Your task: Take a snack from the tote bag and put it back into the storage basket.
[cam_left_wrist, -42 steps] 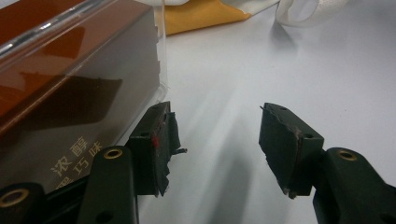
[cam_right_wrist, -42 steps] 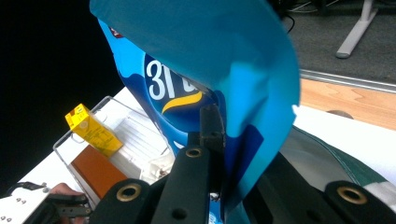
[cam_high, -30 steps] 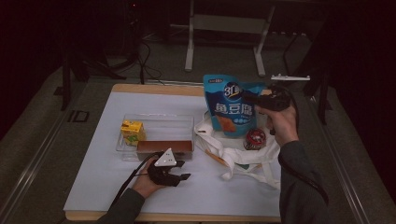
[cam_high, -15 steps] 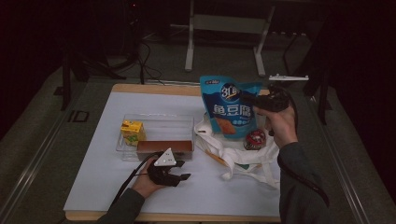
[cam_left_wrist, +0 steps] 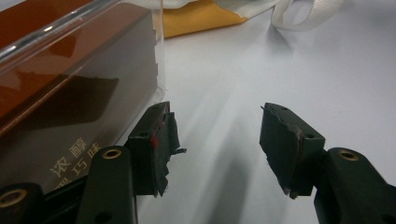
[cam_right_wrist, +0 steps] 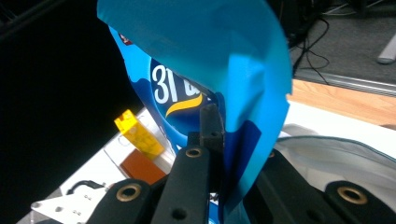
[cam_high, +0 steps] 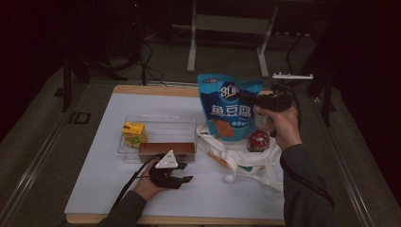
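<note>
A blue snack bag (cam_high: 229, 109) hangs upright over a white tote bag (cam_high: 246, 163) at the table's right. My right gripper (cam_high: 253, 100) is shut on the bag's upper right edge. In the right gripper view the blue snack bag (cam_right_wrist: 210, 60) is pinched between the jaws of my right gripper (cam_right_wrist: 224, 135). My left gripper (cam_high: 187, 172) rests on the table just in front of a clear tray (cam_high: 161, 124). Nothing lies between the open jaws of my left gripper (cam_left_wrist: 217, 133), and one jaw is close to the tray's wall (cam_left_wrist: 159, 46).
The tray holds a yellow carton (cam_high: 134, 134) and a long brown box (cam_high: 165, 148). A red round item (cam_high: 258, 140) lies on the tote bag. The tote's straps (cam_left_wrist: 303, 14) trail toward my left gripper. Beyond the table's far wooden edge (cam_high: 156, 90) is dark floor with cables.
The blue bag and my right gripper have drifted slightly to the left. My left gripper has stayed where it was.
</note>
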`<state>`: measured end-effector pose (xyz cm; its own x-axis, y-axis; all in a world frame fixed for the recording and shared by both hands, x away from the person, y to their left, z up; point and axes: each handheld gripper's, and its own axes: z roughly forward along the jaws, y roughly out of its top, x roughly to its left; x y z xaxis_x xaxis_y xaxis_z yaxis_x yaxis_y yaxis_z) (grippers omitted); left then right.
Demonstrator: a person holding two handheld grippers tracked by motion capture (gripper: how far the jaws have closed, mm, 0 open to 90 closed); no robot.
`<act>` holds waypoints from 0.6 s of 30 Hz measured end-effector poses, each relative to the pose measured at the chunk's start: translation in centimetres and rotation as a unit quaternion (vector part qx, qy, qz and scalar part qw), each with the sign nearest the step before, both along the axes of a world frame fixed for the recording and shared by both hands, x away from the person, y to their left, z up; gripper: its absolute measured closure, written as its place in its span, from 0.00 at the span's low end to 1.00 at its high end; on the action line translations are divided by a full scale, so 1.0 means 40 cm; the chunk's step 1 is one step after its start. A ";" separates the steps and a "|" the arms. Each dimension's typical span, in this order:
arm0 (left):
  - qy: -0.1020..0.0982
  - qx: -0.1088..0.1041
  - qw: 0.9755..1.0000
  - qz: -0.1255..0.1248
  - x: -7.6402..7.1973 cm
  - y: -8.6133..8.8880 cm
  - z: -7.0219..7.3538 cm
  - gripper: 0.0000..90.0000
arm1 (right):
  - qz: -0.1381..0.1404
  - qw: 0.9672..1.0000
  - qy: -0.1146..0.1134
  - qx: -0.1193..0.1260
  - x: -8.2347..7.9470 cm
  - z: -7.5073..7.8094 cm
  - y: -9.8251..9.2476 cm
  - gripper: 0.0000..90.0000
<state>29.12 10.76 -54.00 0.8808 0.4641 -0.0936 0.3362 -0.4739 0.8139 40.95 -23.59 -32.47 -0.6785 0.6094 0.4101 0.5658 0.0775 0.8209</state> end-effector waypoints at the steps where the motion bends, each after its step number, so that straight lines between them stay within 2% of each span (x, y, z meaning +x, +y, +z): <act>1: 0.000 0.000 1.000 0.000 0.000 0.000 0.000 0.49 | 0.000 1.000 0.000 0.000 0.000 0.000 0.000 1.00; 18: -0.009 0.004 1.000 -0.008 -0.004 -0.001 0.001 0.49 | 0.013 1.000 0.002 0.000 -0.012 0.017 0.049 1.00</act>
